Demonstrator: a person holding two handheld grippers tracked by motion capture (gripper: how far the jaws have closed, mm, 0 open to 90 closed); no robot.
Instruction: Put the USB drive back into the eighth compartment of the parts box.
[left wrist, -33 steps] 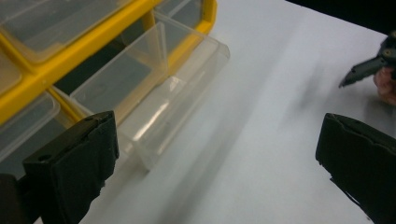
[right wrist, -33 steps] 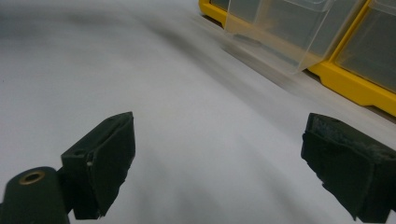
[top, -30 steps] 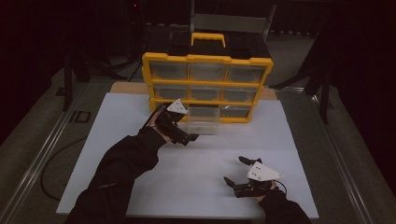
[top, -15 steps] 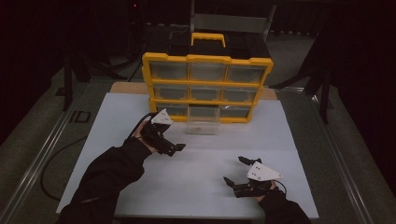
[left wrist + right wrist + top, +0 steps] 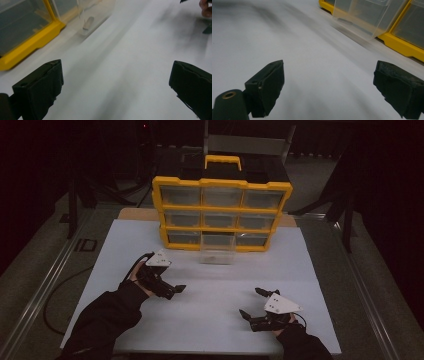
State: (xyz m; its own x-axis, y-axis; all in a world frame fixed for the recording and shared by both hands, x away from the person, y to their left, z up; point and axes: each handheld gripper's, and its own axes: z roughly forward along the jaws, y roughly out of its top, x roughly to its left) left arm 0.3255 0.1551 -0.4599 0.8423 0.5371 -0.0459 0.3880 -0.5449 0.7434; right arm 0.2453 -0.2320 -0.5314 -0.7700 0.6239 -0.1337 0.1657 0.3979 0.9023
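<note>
The clear drawer (image 5: 217, 249) is pulled out of the bottom row's middle slot of the yellow organizer (image 5: 222, 212) and rests on the white bench (image 5: 210, 320) at about twelve o'clock of the work area. A small pale piece (image 5: 88, 23) lies on its floor, seen through the wall in the left gripper view, with its long axis running roughly along the drawer's depth, front to back.

The left gripper (image 5: 172, 290) hovers over the bench at about nine o'clock, jaws spread wide with nothing between them. From it the drawer lies toward one o'clock, near but clearly apart. The right gripper (image 5: 252, 302) sits at about five o'clock, also released and empty; the drawer lies toward eleven o'clock from it, farther off.

The left gripper looks the nearer of the two, so it seems better placed to return to the drawer. Reaching the piece would probably mean coming in over the drawer's open top, jaws set across the piece's short side.
</note>
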